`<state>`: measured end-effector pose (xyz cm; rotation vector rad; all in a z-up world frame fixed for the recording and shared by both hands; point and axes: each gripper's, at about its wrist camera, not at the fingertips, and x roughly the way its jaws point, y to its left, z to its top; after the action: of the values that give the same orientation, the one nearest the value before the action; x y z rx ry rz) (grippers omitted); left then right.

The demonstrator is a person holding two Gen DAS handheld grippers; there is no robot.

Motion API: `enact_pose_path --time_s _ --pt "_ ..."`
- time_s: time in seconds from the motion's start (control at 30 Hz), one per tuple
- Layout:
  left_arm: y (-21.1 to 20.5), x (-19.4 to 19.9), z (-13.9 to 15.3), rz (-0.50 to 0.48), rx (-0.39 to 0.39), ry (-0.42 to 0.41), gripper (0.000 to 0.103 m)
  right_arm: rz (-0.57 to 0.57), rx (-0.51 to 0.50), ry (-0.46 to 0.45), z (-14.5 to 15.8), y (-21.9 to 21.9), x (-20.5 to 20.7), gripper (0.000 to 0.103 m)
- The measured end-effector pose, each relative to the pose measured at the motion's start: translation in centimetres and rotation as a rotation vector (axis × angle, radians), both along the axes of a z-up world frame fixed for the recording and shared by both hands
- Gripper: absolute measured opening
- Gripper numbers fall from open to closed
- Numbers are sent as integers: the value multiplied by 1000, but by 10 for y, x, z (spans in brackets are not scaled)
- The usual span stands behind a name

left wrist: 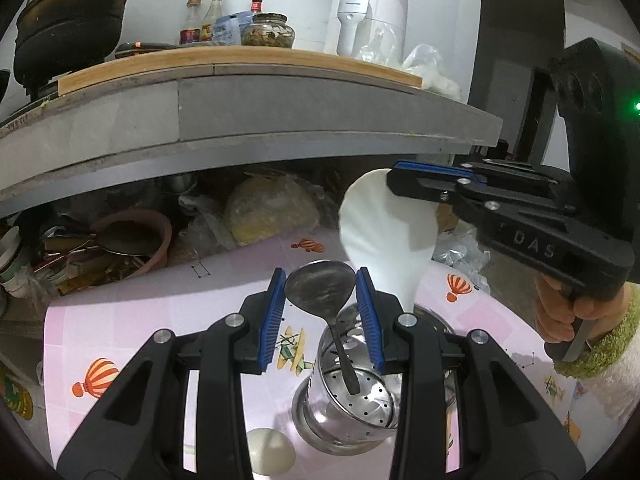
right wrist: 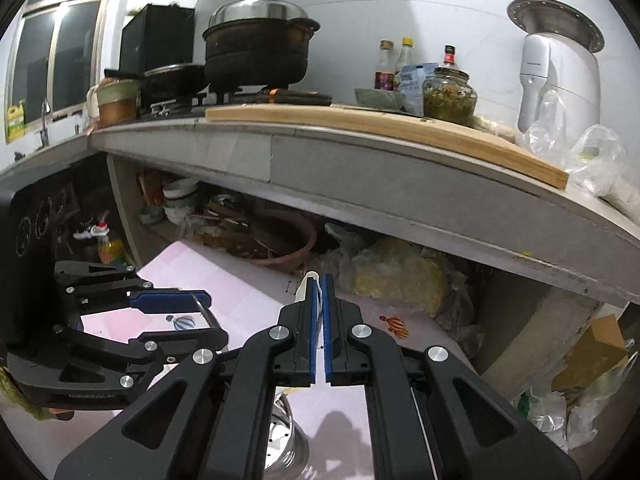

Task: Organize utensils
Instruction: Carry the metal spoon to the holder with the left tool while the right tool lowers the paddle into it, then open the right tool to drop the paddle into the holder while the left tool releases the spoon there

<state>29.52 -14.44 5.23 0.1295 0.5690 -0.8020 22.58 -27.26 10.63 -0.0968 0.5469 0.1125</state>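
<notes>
- The left gripper (left wrist: 322, 312) has its blue pads clenched on the broad bowl of a metal ladle (left wrist: 320, 284), one pad at each edge.
- The ladle's dark handle runs down from the bowl into a perforated steel utensil holder (left wrist: 356, 400), its tip lying on the holder's inner wall.
- The right gripper (right wrist: 319, 320) is closed tight on a white rice paddle (left wrist: 380, 232); in the right wrist view only a thin white edge shows between and above the pads.
- In the left wrist view the paddle's wide blade sits up at the right gripper's pads and its narrow handle points down to the holder's rim, just behind the left gripper's right finger.
- A hand (left wrist: 560, 316) in a fuzzy green cuff grips the right gripper's handle.
- The holder stands on a pink tablecloth (left wrist: 132, 312) printed with hot-air balloons and planes; a pale round object (left wrist: 270, 452) lies near the holder's base, too cut off to name.
- Behind the table, a grey counter (left wrist: 280, 120) carries a wooden cutting board (left wrist: 240, 60), a black pot (left wrist: 68, 24), sauce bottles and a glass jar (left wrist: 268, 32).
</notes>
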Motion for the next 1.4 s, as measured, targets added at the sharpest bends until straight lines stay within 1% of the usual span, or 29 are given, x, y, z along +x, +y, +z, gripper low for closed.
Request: enact_pose_path --time_s 0.13,0.23,0.4,0.63,0.77,0.97,1.13,1.4 --pt "-3 -12 -7 -19 28 -41 34 11 -35 -7 -9 8 -4 3" --pt "-7 -18 -10 -34 54 -75 34 24 -41 -17 -11 10 -10 3" --pt "-13 -30 -19 -53 119 -128 34 42 -44 -23 -14 13 -19 3" --pt "-17 -35 -27 -67 165 -143 34 60 -30 5 -16 11 -25 3" --pt "-18 -39 -31 -67 194 -168 34 84 -12 44 -16 10 -25 3" --pt "-17 -40 -31 -63 206 -168 34 112 31 134 -17 7 -17 3" --pt "-18 -40 -30 -60 219 -167 35 117 45 202 -23 7 -14 3" --pt "-19 -40 -29 -55 228 -164 35 125 15 286 -40 14 -14 3"
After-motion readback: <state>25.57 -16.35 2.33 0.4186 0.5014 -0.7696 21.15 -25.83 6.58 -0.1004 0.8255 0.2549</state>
